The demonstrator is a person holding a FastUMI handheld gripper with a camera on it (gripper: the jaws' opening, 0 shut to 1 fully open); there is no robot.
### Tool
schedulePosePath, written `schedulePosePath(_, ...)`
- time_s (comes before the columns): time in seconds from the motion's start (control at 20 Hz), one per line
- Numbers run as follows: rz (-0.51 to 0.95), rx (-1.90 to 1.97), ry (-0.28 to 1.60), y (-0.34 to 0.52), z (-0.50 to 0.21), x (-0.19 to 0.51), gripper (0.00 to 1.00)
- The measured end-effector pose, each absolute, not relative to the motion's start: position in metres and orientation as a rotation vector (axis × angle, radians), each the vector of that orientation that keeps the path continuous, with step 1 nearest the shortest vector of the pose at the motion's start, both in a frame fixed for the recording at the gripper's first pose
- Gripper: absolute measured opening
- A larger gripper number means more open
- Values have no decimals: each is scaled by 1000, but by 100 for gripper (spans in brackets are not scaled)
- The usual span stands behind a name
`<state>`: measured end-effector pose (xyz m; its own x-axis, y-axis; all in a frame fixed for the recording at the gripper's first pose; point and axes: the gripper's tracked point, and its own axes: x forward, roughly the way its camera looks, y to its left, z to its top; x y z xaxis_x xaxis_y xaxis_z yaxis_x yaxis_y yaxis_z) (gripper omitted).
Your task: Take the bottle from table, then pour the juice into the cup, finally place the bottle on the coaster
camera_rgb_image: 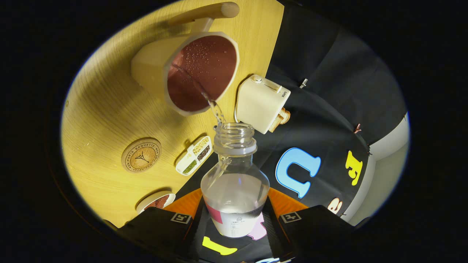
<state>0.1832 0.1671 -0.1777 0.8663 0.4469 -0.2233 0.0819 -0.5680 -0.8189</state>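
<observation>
My gripper [235, 219] is shut on a clear plastic bottle [235, 182], one finger on each side of its body. The bottle is uncapped, tipped sideways and holds clear liquid. From its mouth [234, 130] a thin stream [214, 107] runs into the cream cup [199, 71], which has a dark red inside dotted with droplets and a wooden handle. The cup stands on the wooden table [106, 109] just beyond the bottle's mouth. A round cork coaster [141, 155] lies bare on the table, to the side of the bottle and nearer my fingers than the cup.
A cream toaster [261, 102] with toast in it stands near the table's edge, beside the cup. A small white tray of seeds [193, 155] lies between the coaster and the bottle. A small round dish [156, 201] sits close to one finger.
</observation>
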Motion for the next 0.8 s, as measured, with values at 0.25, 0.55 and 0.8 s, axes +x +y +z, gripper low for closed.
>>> schedulePosePath(0.25,528,-2187,-441,181,-164,184,73)
schedulePosePath(0.55,568,-2241,-498,200,-168,173,73)
schedulePosePath(0.8,599,-2288,-537,208,-177,159,73)
